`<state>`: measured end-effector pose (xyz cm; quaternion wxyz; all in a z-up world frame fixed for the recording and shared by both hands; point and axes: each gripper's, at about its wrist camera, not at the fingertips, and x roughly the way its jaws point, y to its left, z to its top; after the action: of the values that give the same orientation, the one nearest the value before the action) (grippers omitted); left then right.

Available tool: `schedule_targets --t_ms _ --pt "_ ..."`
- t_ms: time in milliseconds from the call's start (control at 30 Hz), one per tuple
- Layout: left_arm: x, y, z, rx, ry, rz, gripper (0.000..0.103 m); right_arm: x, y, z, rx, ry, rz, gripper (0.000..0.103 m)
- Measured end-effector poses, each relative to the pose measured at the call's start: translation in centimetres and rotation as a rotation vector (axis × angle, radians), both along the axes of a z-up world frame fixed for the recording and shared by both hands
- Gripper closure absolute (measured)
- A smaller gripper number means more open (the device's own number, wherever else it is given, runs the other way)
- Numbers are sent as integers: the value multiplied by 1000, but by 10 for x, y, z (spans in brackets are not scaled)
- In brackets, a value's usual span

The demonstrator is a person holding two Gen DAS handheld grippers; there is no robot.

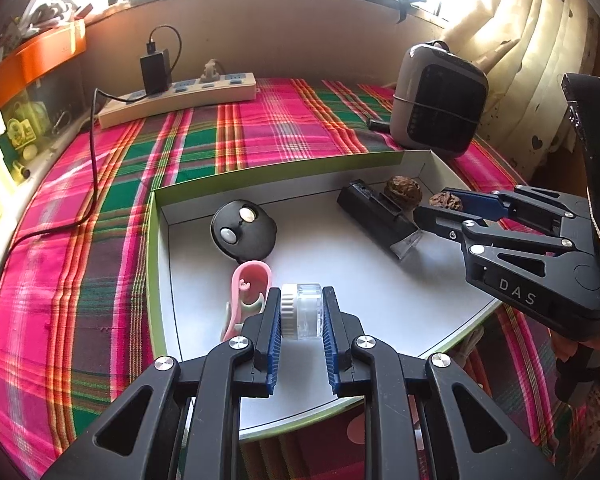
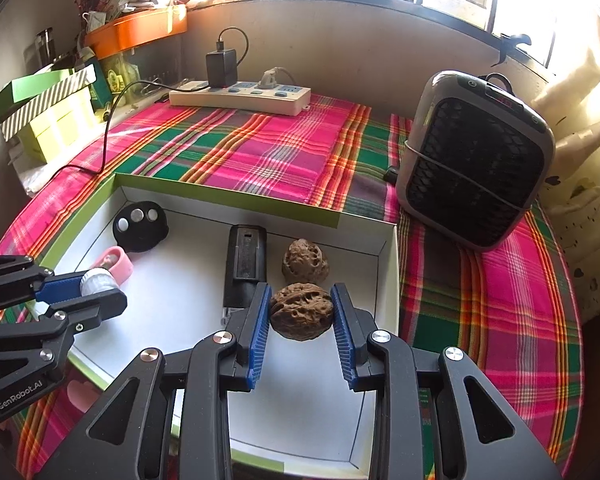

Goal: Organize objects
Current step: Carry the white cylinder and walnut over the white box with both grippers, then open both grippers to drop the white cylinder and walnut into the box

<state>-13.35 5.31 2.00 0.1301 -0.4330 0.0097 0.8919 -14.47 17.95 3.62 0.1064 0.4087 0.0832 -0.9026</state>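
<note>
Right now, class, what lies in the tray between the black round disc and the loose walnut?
A black rectangular device lies between the black round disc and the loose walnut; the right wrist view shows it best.

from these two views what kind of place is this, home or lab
Most likely a home, a table by a window. A plaid tablecloth covers it, a heart-print curtain hangs at the side, and a power strip with a charger plugged in and a small fan heater sit on it.
</note>
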Motion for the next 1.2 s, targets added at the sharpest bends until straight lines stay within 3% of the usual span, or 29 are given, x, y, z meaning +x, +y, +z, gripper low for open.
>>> schedule_targets --t_ms 1200 --pt "-5 6 -1 -12 2 -11 86 -7 -1 -13 3 -20 -18 71"
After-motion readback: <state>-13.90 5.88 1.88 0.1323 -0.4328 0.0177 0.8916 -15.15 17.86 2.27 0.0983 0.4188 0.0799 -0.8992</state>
